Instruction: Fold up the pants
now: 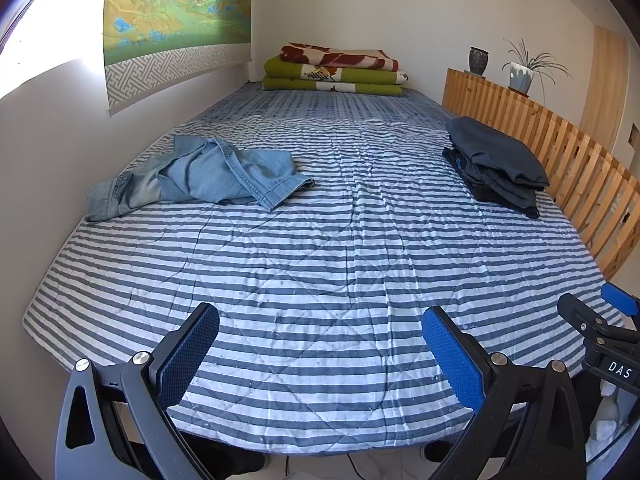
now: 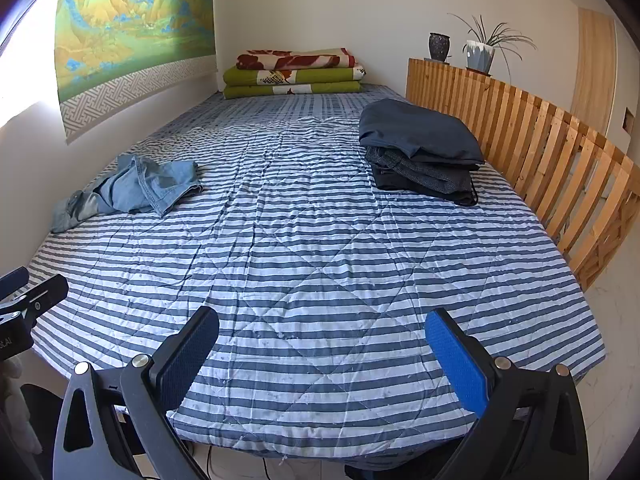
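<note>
Crumpled light-blue denim pants (image 1: 200,176) (image 2: 132,188) lie on the left side of the striped bed (image 1: 320,272) (image 2: 320,260), close to the wall. My left gripper (image 1: 320,352) hovers open over the bed's near edge, nothing between its blue pads, far short of the pants. My right gripper (image 2: 322,356) is open too, also empty, at the near edge. Its black frame shows at the right border of the left wrist view. A stack of folded dark pants (image 1: 496,164) (image 2: 420,152) rests on the right side, beside the wooden rail.
A slatted wooden rail (image 1: 560,160) (image 2: 540,148) runs along the bed's right side, with a dark vase (image 2: 439,46) and a potted plant (image 2: 482,50) on top. Folded green and red blankets (image 1: 336,70) (image 2: 296,72) sit at the far end. A landscape wall hanging (image 1: 172,12) covers the left wall.
</note>
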Available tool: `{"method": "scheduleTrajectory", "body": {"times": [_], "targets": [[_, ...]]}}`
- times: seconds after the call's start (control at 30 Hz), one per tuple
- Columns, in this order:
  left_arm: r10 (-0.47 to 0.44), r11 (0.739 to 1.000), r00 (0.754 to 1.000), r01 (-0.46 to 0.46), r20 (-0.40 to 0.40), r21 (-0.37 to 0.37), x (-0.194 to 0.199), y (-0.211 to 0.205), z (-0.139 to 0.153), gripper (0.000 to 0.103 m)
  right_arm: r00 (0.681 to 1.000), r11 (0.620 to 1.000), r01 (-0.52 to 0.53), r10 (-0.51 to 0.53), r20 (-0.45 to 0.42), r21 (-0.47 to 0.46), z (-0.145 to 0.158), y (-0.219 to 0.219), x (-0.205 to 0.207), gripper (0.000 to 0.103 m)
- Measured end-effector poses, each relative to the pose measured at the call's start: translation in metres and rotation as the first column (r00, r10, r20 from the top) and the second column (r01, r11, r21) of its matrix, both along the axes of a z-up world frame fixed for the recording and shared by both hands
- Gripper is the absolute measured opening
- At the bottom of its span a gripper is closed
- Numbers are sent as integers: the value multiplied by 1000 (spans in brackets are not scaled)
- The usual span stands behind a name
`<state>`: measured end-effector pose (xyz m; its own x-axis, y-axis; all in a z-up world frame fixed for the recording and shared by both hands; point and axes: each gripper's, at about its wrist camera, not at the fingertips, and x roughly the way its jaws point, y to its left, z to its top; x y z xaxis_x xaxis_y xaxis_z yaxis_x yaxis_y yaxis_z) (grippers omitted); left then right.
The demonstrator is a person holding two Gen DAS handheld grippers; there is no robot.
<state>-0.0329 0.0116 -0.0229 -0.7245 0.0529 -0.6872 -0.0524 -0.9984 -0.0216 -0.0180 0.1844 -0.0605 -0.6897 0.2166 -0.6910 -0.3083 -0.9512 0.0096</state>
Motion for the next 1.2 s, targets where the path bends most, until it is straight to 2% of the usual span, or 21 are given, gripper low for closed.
{"method": "scheduleTrajectory", "body": {"times": [1.2], "targets": [[-20, 1000, 1000, 20, 3, -2, -1, 5, -3, 102, 1000, 1000, 3, -3, 8, 1, -3, -1, -3, 101]]}}
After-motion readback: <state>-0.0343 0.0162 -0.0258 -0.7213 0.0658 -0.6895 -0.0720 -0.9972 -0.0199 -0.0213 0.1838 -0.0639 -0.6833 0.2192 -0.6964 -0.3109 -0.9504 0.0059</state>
